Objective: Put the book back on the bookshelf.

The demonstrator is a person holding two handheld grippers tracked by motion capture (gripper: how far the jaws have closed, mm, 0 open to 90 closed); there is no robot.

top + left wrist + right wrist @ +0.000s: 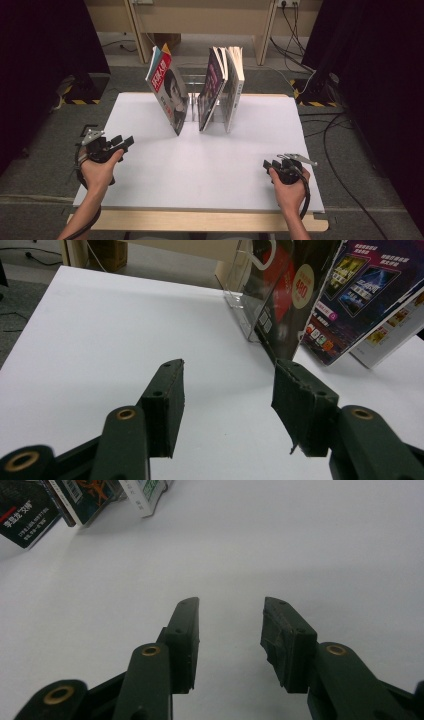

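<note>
Leaning against a clear stand [192, 97] at the far middle of the white surface [210, 165], the red-covered magazine [167, 90] looks light, floppy and glossy; its top edge seems the best hold. Left tongs [122, 142] and right tongs [270, 164] gape wide, empty, well apart from it.

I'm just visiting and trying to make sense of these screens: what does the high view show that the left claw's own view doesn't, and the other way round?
High view: both hands, the left claw and right claw on the white table, open and empty, the floor with cables, and three leaning magazines: the red-covered magazine, the dark magazine, the pale magazine.

Left claw view: a close look along that claw's two black jaws, a round price sticker and small print on the covers.

Both: the white table, the magazines and the clear stand between them.
</note>
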